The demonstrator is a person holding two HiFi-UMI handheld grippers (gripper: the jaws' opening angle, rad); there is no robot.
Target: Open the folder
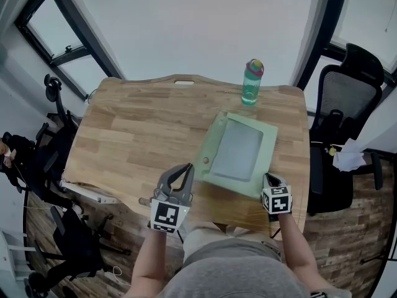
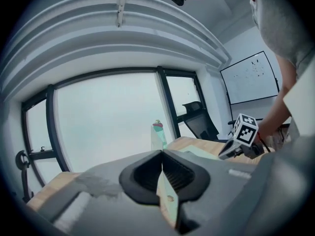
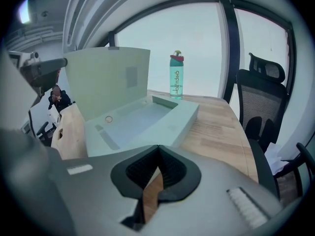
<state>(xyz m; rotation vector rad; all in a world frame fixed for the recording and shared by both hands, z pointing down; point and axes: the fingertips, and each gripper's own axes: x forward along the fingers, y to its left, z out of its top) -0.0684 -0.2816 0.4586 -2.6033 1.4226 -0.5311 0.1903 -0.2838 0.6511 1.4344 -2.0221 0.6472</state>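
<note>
The left hand-held gripper [image 2: 161, 151] is clenched on the thin green cover [image 2: 167, 200] of the folder, whose edge runs between the ribbed pads. In the right gripper view that cover [image 3: 108, 77] stands raised, close to upright, over the tray-like base of the folder [image 3: 182, 127], with the left hand-held gripper gripping it at its upper left corner. The right hand-held gripper [image 3: 157, 146] has its jaws closed together with nothing between them, its tip at the folder's near right corner; whether it touches I cannot tell. The folder [image 1: 239, 148] lies on the right half of the table [image 1: 136, 129], close to the near edge. A teal bottle [image 1: 252, 82] with a pink cap stands upright near the far edge, just beyond the folder. A black office chair [image 1: 347, 98] stands off the table's right edge.
</note>
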